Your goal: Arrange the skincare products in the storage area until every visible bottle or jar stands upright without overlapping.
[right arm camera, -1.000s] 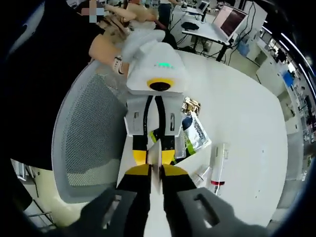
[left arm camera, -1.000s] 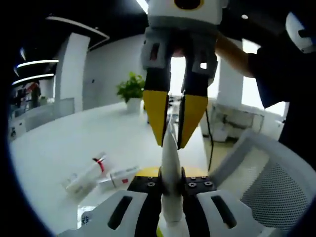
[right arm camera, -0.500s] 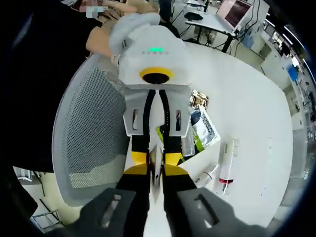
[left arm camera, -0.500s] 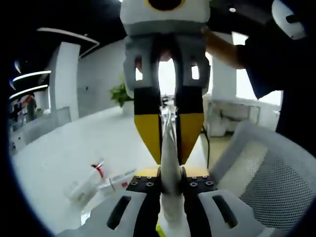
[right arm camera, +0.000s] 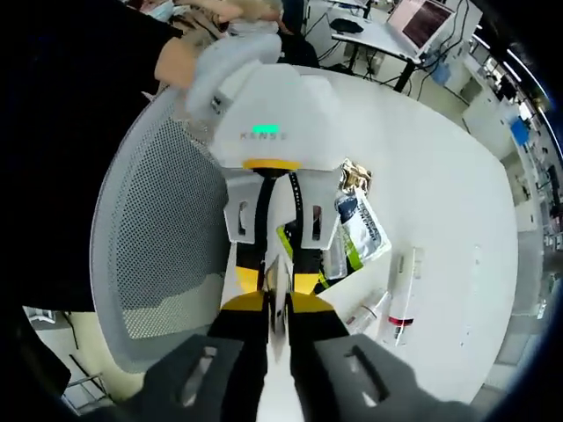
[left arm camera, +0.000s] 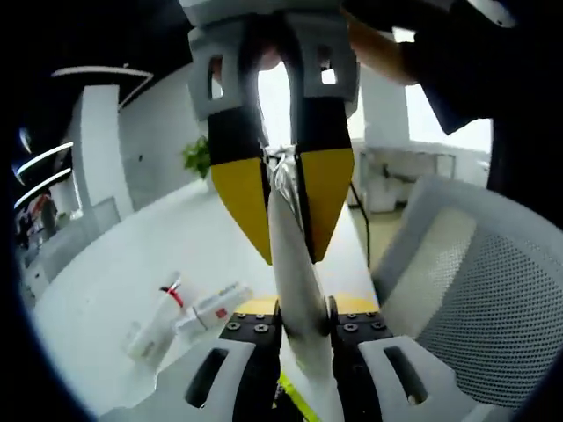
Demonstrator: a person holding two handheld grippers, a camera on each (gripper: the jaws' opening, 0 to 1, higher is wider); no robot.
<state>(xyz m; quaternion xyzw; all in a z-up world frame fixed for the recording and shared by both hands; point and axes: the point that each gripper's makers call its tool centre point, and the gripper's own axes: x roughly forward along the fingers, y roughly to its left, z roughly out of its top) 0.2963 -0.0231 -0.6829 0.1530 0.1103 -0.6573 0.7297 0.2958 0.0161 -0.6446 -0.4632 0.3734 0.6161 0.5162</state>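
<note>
- Right gripper view: a white table (right arm camera: 440,176) is seen below, beside a mesh chair (right arm camera: 149,246).
- A foil pouch (right arm camera: 361,230) and two capped tubes (right arm camera: 403,294) are seen lying flat on the table, not yet upright.
- A white squeeze tube (left arm camera: 295,264) is held aloft between both tools: the left gripper (left arm camera: 297,327) is closed on one end, the right gripper (right arm camera: 274,309) on the crimped end.
- The tube is judged light, soft and slippery; a grip on the stiffer shoulder near the cap is advised.

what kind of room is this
Probably an open-plan office: a large white table, a grey mesh office chair, desks with an open laptop behind, and a potted green plant.
</note>
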